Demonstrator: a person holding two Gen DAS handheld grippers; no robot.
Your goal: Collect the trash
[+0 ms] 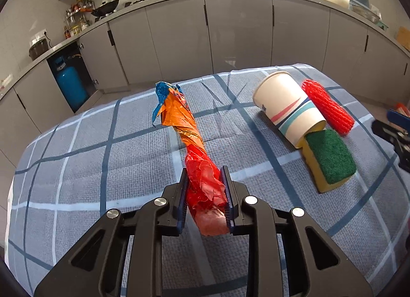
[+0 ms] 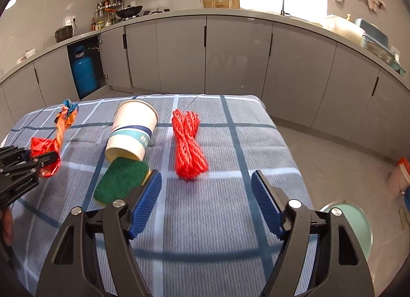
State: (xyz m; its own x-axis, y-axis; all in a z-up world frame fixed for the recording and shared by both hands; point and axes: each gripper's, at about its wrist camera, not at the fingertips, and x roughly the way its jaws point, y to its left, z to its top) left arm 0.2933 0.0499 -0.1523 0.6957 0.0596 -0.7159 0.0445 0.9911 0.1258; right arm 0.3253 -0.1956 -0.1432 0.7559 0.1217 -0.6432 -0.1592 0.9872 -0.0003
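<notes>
**Wrapper pinched, net sleeve next in line**

Nearest the left wrist cam: the left gripper [image 1: 205, 189], its blue pads clamped on the red end of a twisted snack wrapper [image 1: 184, 128]. The foil is squeezed flat btwn the pads, so that's a grip, not a hover. The rest of the wrapper runs away from the jaws, orange mid-section then a blue tip, w/ the far end looking raised off the checked tablecloth [image 1: 89, 156], though I can't tell if the whole thing is clear of it.

The right gripper [image 2: 206, 202] is empty, jaws apart, pointed down at the cloth. A red foam net sleeve [image 2: 188, 148] lies just ahead of it, roughly centred on the gap. To its left lies a paper cup [image 2: 133, 130] on its side, its base resting on a green-and-yellow sponge [image 2: 120, 181]; the sponge sits just beside the right gripper's left pad. A pale green round bin [image 2: 358, 225] shows low right, beside the table edge, only partly in view.

Step in hand, as I read it: first pickup on the left side done, carry to bin not yet made. Right side looks set up for the net sleeve.

Next move needs:
- left: lift enough that the wrapper's long tail clears the cloth & doesn't drag into the cup, then cross to the bin on the far right, w/o fouling the right gripper.
- right: go fwd & down over the net sleeve, close across its narrow width. It's soft foam, so it'll likely squash; needs a firm close.
</notes>
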